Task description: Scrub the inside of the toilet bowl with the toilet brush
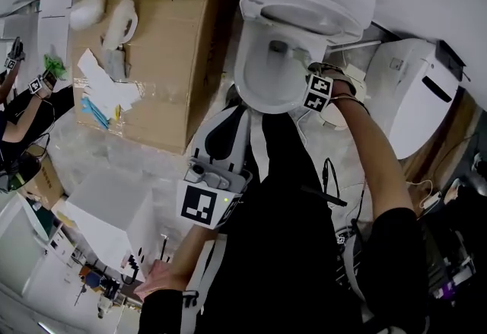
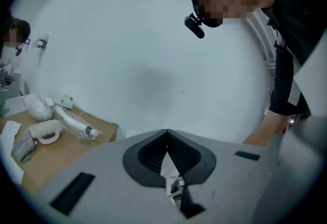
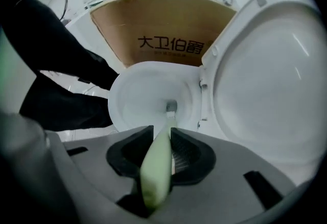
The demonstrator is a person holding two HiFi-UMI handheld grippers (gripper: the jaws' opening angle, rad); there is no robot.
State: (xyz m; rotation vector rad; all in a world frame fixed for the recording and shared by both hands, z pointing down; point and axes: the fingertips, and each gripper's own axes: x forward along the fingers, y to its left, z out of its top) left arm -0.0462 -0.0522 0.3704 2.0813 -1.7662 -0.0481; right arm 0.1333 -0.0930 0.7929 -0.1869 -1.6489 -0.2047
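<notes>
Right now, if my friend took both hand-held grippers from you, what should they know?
Left hand-held gripper: shut, empty, held away from the toilet, facing a white wall.
Right hand-held gripper: shut on the handle of the toilet brush.
The brush head sits low inside the toilet bowl, near the outlet; the lid is up.
Done: brush is in the bowl. How much is scrubbed, I cannot tell.
Left: scrub around the bowl's inner walls.

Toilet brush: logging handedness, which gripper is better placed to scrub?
Right. The right tongs grip the pale green toilet brush, its head down in the white ceramic toilet bowl; the left tongs are shut, empty.
</notes>
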